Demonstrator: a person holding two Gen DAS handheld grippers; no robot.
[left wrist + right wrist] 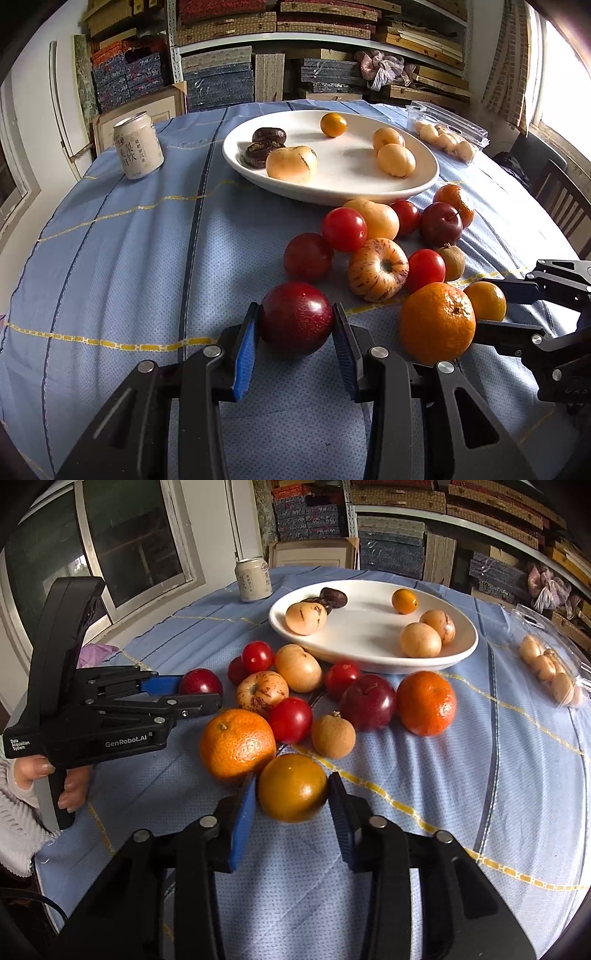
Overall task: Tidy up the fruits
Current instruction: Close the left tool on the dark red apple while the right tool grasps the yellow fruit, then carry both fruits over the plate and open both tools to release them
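Black left gripper point(201, 698) with blue fingers point(162, 684), white "GenRobot.AI" lettering, grey knitted sleeve point(14, 819).

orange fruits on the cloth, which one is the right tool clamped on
The small dull orange fruit nearest the camera, pinched between the right tool. The bumpy orange beside it and the reddish mandarin near the white plate lie free.

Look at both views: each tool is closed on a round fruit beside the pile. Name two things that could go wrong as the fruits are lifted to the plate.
1. The right tool grips a small orange fruit that touches the big orange; lifting may nudge it and set the pile rolling.
2. The left tool pinches a smooth dark red plum at its sides only; it could slip out and roll across the cloth before reaching the plate.
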